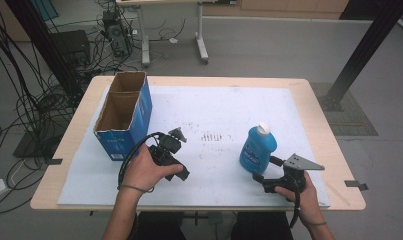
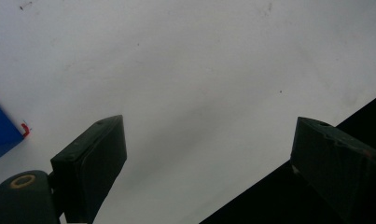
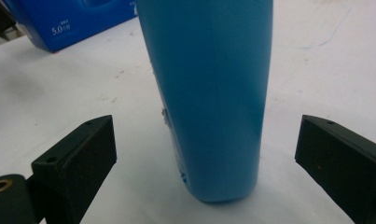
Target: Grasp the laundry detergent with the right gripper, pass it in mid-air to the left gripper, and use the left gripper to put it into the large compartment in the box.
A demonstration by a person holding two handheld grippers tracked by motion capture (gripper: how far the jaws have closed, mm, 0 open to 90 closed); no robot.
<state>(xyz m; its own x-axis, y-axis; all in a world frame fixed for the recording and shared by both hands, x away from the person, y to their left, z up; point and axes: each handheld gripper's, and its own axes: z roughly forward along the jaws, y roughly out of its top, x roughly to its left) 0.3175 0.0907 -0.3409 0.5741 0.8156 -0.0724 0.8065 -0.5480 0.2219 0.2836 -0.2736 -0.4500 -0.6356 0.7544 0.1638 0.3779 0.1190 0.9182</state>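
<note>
A blue bottle (image 1: 257,149) with a white cap stands upright on the white sheet (image 1: 214,105), right of centre. My right gripper (image 1: 265,169) sits low just in front of it, held by the right hand. In the right gripper view the bottle's blue body (image 3: 209,93) rises between the two black jaws of that gripper (image 3: 209,158), with a clear gap on each side, so it is open. My left gripper (image 1: 175,159), in the left hand, is near the middle front of the sheet. Its jaws (image 2: 209,163) stand wide apart over bare white sheet, open and holding nothing.
An open-topped blue cardboard box (image 1: 124,112) stands at the sheet's left, close to the left hand; its side shows behind the bottle (image 3: 73,18) and as a corner (image 2: 1,135). The wooden table edge (image 1: 339,165) runs around the sheet. Cables and frame legs are on the floor beyond.
</note>
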